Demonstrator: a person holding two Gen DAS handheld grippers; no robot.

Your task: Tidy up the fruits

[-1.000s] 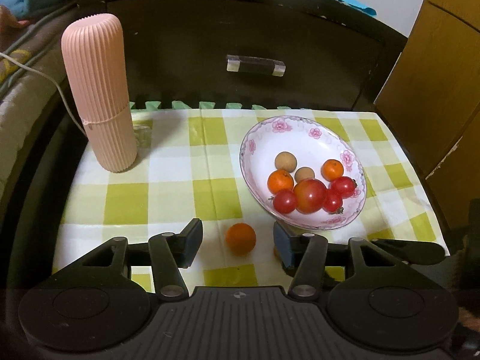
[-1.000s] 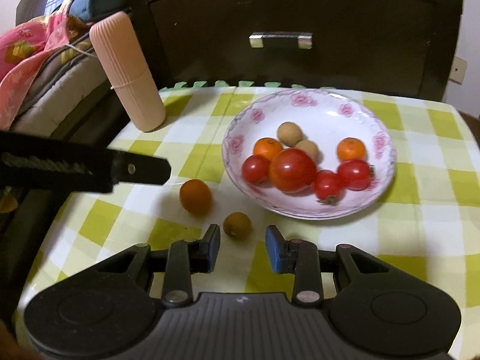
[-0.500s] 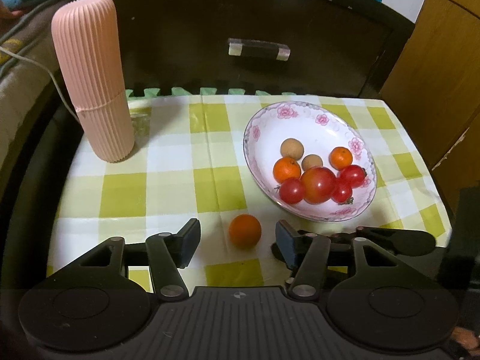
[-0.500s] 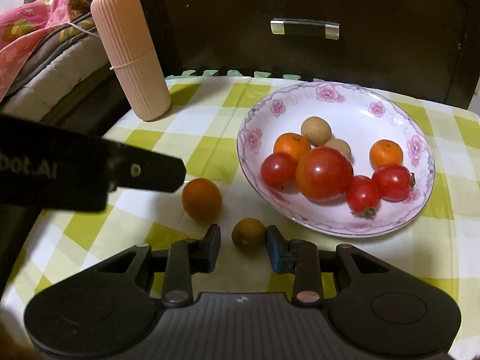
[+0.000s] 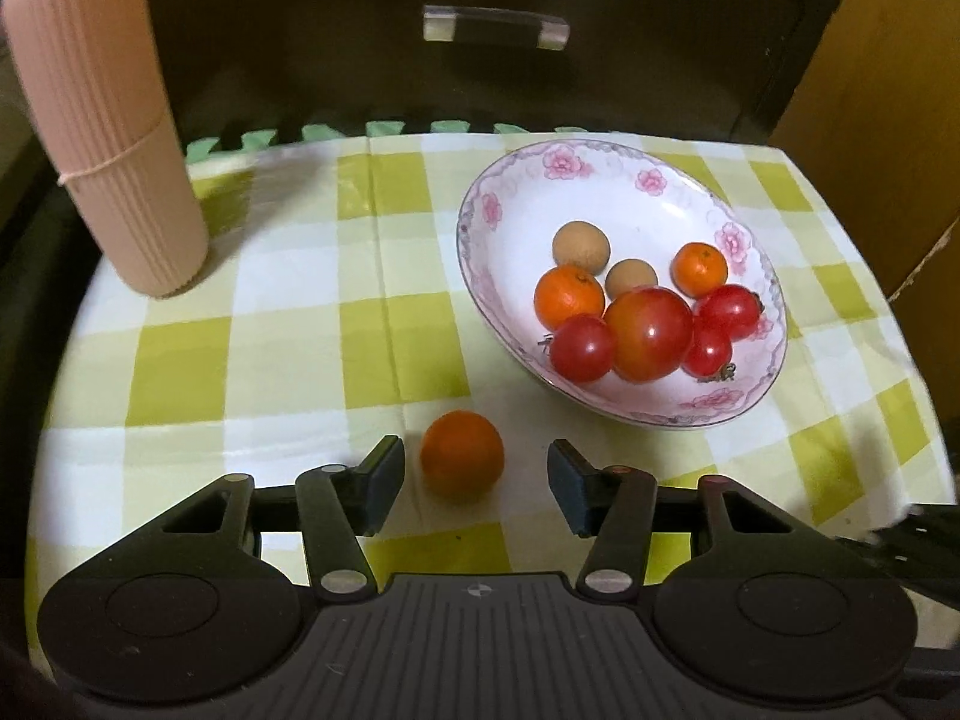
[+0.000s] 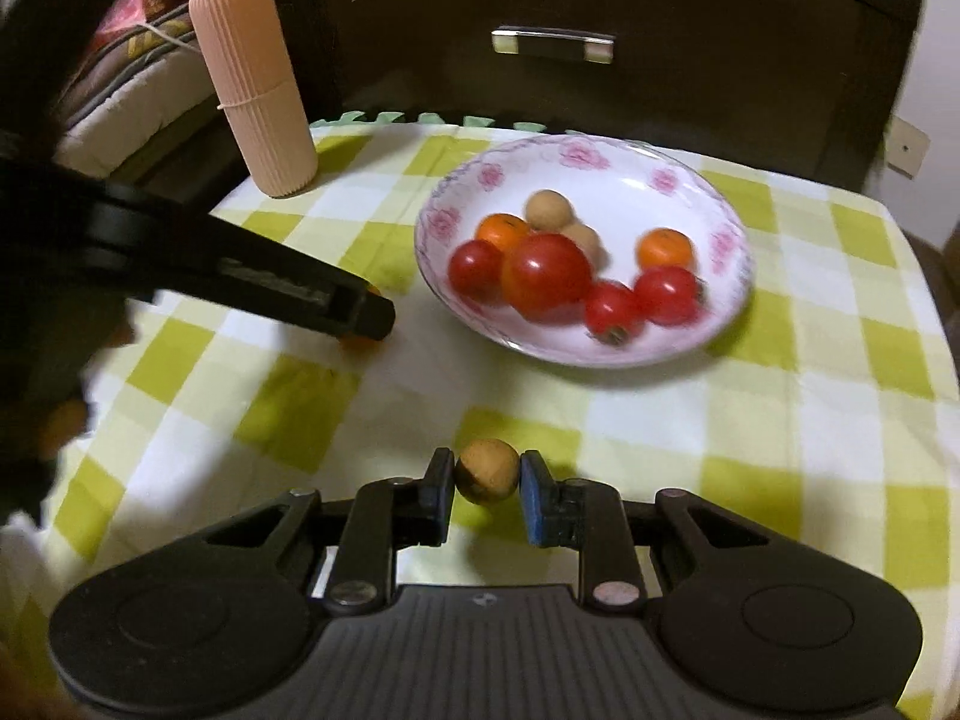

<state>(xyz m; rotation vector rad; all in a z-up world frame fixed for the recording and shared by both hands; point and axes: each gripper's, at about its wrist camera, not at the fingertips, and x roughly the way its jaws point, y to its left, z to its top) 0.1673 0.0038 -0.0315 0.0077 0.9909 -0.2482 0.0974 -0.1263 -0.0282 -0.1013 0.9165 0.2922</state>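
Observation:
A loose orange [image 5: 462, 463] lies on the checked cloth between the pads of my left gripper [image 5: 475, 468]. Its jaws are closing, and neither pad touches the fruit. My right gripper [image 6: 485, 480] is shut on a small brown round fruit [image 6: 487, 471] near the cloth's front edge. The flowered white bowl [image 5: 600, 162] holds several tomatoes, two oranges and two brown fruits. In the right wrist view the bowl [image 6: 576, 147] lies ahead, and one of the left gripper's fingers [image 6: 360, 312] hides most of the loose orange [image 6: 360, 341].
A tall pink ribbed cylinder [image 5: 102, 138] stands at the cloth's back left corner. Behind the table is a dark drawer front with a metal handle [image 5: 495, 27]. Bedding [image 6: 120, 108] lies to the left, wooden furniture [image 5: 888, 90] to the right.
My left gripper has sunk towards the loose orange, which now lies between its pads. My right gripper has closed on the small brown fruit and drawn back from the bowl.

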